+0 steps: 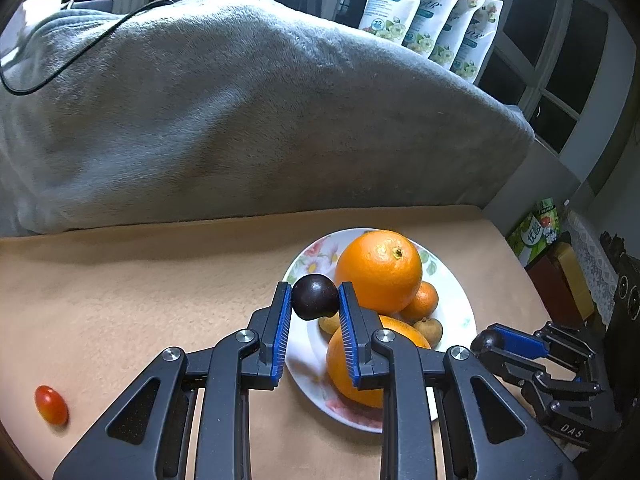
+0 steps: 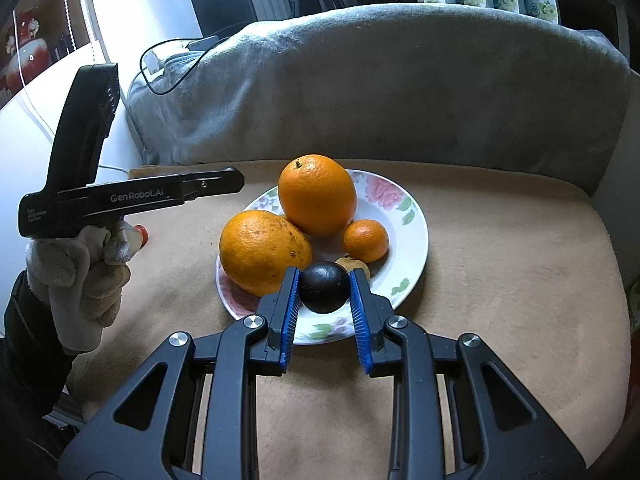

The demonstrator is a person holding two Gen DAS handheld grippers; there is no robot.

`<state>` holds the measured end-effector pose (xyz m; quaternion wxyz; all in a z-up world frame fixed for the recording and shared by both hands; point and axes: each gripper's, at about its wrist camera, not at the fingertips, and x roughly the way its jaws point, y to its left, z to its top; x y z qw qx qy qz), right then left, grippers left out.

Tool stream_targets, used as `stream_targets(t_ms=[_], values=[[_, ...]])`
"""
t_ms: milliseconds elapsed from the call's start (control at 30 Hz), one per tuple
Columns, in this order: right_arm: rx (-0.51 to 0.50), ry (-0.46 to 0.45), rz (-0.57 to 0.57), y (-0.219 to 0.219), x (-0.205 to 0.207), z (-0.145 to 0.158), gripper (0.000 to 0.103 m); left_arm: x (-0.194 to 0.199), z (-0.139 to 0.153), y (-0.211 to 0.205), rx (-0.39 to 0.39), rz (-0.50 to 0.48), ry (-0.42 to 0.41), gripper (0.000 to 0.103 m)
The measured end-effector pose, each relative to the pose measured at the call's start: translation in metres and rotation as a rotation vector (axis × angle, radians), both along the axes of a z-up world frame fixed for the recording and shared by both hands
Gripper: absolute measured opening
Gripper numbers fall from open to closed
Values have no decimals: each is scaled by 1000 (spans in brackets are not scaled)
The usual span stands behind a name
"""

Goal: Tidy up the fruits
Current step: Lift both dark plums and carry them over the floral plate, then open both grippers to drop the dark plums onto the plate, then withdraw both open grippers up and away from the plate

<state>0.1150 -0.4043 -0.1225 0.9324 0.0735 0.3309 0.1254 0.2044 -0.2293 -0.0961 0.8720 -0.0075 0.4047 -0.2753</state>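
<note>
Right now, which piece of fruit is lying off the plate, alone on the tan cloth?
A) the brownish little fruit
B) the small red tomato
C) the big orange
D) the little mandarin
B: the small red tomato lies by itself on the tan cloth, well to the left of the flowered plate, which holds the big orange and the mandarin.

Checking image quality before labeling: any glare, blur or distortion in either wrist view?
Left wrist view: strong fisheye bending of the tan padded tabletop, dark vignetted corners, soft highlight on the large round orange, focus sharp. Right wrist view: blown-out white glare at upper left, same barrel distortion, small dark round plum crisp in the right gripper.
</note>
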Motion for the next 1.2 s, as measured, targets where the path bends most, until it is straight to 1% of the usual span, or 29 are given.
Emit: stream_targets(t_ms=[300,333,367,400,433,467,533,567,633,700,767,867,933,1000,1067,1200], values=[[-5,-6,15,4,1,0,26,1,2,-4,-9,-12,6,23],[-5,-7,18,4,1,0,26,1,2,-5,-9,-13,5,25],[-5,-8,19,5,2,0,27,1,3,-5,-10,-13,3,30],[-5,-8,18,5,2,-1,27,1,3,-5,-12,-14,4,32],[-4,-9,19,6,2,-1,32,0,4,-6,-16,-16,3,34],[-3,-13,18,6,1,0,47,0,4,-6,-16,-17,2,34],[-2,-32,16,6,0,2,65,-1,6,-8,-17,-20,-2,35],[-2,-39,18,7,-1,2,66,-1,7,-8,-18,-19,-3,40],[-5,-46,25,8,-2,4,67,-1,9,-7,-21,-16,-7,44],[-10,-50,24,9,-3,5,72,-2,12,-6,-21,-15,-14,47],[-12,-59,20,10,-4,7,83,-4,14,-7,-15,-15,-25,61],[-11,-68,21,11,-7,8,87,-8,19,-7,-5,-9,-49,70],[-15,-71,21,12,-9,10,88,-10,22,-6,-2,1,-58,74],[-19,-75,21,13,-11,11,89,-13,25,-5,6,15,-74,75],[-22,-77,19,13,-13,13,91,-16,28,-4,15,24,-92,79],[-21,-85,5,11,-18,16,93,-26,35,-3,37,25,-129,80]])
